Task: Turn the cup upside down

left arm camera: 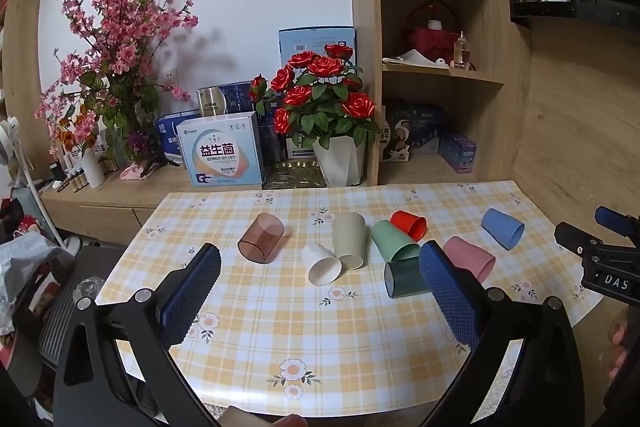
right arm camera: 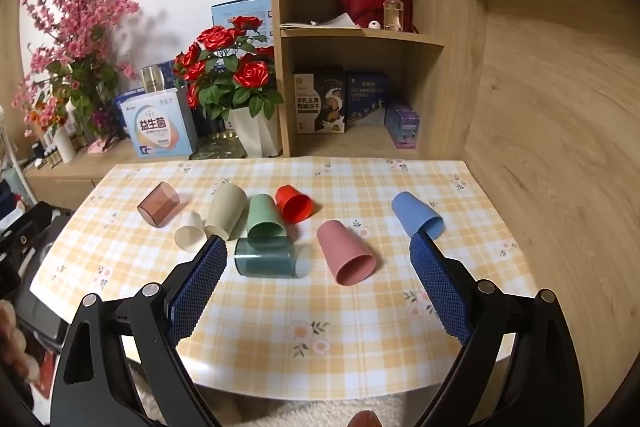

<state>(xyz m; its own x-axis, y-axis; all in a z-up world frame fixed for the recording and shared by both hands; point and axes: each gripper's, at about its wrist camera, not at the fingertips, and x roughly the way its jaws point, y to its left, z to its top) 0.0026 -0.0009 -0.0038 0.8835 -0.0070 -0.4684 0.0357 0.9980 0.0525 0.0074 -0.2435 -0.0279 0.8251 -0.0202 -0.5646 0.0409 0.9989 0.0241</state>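
Observation:
Several cups lie on their sides on the checked tablecloth [left arm camera: 280,331]: a clear brown cup [left arm camera: 261,237], a white cup [left arm camera: 322,264], a beige cup [left arm camera: 350,239], a light green cup [left arm camera: 392,241], a red cup [left arm camera: 409,224], a dark teal cup [left arm camera: 404,279], a pink cup [left arm camera: 470,258] and a blue cup [left arm camera: 503,228]. My left gripper [left arm camera: 320,271] is open and empty above the near table. My right gripper [right arm camera: 320,255] is open and empty, with the pink cup [right arm camera: 347,257] and teal cup [right arm camera: 265,256] lying ahead between its fingers. The blue cup [right arm camera: 417,214] lies by its right finger [right arm camera: 440,291].
A wooden shelf unit [left arm camera: 436,67] stands behind the table with boxes and jars. A red rose pot [left arm camera: 324,115], a pink blossom plant [left arm camera: 112,67] and a blue-white box [left arm camera: 220,155] stand on the sideboard behind. The right gripper shows at the right edge of the left wrist view [left arm camera: 600,247].

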